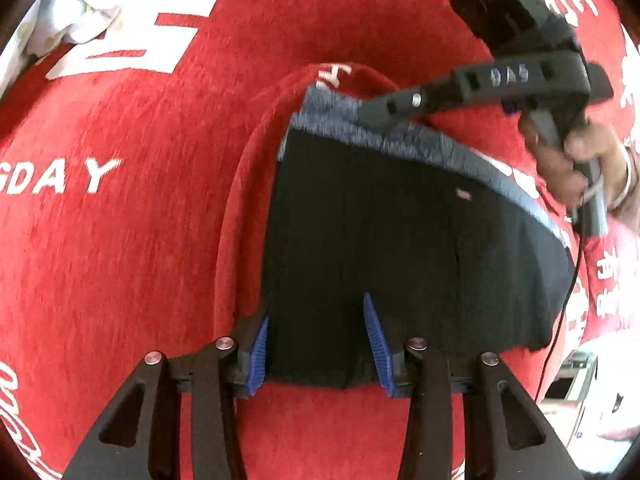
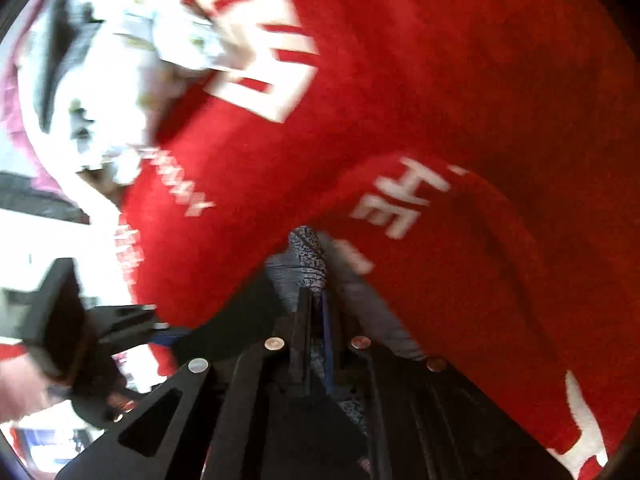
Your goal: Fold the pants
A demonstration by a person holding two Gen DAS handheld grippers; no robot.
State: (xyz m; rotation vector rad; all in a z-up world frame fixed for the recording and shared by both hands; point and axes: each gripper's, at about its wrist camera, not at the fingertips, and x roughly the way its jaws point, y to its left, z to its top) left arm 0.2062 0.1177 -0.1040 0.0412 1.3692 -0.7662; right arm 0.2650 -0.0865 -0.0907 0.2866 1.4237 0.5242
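The left tool (image 1: 318, 344) grips the near edge of the black pants (image 1: 400, 240), which lie on a red cloth (image 1: 140, 240). The right tool (image 2: 318, 312) is clamped tight on their grey waistband (image 2: 308, 256). White cloth (image 1: 76, 20) lies well apart.

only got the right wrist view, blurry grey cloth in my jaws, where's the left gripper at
Observer: The left gripper is at the near edge of the pants. Black fabric lies between its blue pads, but I cannot tell if they pinch it.
Operator: and what exactly am i holding
Observer: The right gripper is shut on the grey waistband, at the far edge of the pants from the left gripper.
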